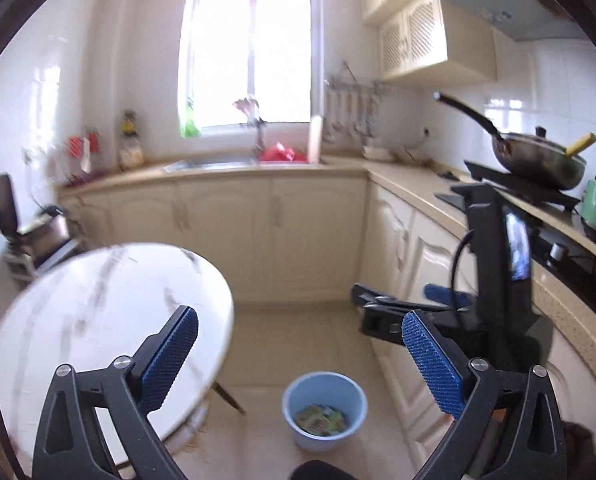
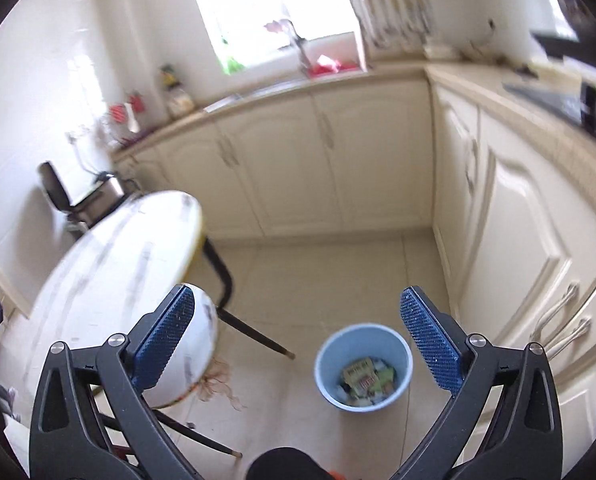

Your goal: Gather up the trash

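Blue bin (image 2: 363, 367) with wrappers (image 2: 365, 380) on tiled floor (image 2: 317, 280), below both grippers (image 1: 298, 356) (image 2: 298, 340); jaws spread, empty. Marble table (image 2: 118, 272) left, kitchen cabinets (image 2: 329, 160) beyond.

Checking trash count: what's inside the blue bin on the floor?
The blue bin holds a pile of crumpled wrappers, yellow, green and brownish. Anything beneath that top layer, and the bin's bottom, is covered. Too blurred to count them.
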{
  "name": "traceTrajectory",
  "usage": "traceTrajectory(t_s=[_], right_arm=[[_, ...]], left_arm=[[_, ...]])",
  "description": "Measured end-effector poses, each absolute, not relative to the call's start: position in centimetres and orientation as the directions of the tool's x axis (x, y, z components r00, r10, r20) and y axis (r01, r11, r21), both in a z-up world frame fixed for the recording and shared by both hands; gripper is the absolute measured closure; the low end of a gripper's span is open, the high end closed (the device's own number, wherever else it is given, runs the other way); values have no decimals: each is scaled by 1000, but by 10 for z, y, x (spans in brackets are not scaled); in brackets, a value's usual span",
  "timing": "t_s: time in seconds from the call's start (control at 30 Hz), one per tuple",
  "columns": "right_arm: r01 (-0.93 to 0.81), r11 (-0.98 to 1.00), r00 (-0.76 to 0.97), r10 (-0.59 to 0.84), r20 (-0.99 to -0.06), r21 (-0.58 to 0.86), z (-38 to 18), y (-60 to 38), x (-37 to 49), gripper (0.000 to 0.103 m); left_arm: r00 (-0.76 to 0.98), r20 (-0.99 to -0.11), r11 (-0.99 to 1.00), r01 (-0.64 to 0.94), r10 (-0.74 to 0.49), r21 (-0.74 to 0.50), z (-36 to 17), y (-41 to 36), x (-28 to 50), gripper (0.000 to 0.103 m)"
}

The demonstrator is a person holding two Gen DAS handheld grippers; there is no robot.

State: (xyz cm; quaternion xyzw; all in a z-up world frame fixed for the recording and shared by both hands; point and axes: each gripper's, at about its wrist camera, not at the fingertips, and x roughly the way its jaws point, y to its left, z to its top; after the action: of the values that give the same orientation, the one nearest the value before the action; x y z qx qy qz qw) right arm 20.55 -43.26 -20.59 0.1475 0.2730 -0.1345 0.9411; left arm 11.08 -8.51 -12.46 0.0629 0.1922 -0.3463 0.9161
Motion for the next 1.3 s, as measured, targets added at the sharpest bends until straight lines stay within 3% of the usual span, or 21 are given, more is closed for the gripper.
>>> traceTrajectory(t_s=[0.3,0.57,0.8,1.3], right_arm=[[115,985,928,-62,-368,125,-86,-326,161,0],[27,1000,975,-26,-221,5,-45,-241,114,0],[-21,997,987,10,-161,-68,-35,-204,93,0],[2,999,991,-9,-134,-51,-36,-220,72,0]], left_arm=[[887,-227,909,417,-402,22,-70,25,-20,1],[948,-143,958,285,-286,-24,-88,62,-120,1],[973,-86,976,216,-216,-8,-109,37,-165,1],[977,-69,979,203,-201,22,-133,9,-150,1]])
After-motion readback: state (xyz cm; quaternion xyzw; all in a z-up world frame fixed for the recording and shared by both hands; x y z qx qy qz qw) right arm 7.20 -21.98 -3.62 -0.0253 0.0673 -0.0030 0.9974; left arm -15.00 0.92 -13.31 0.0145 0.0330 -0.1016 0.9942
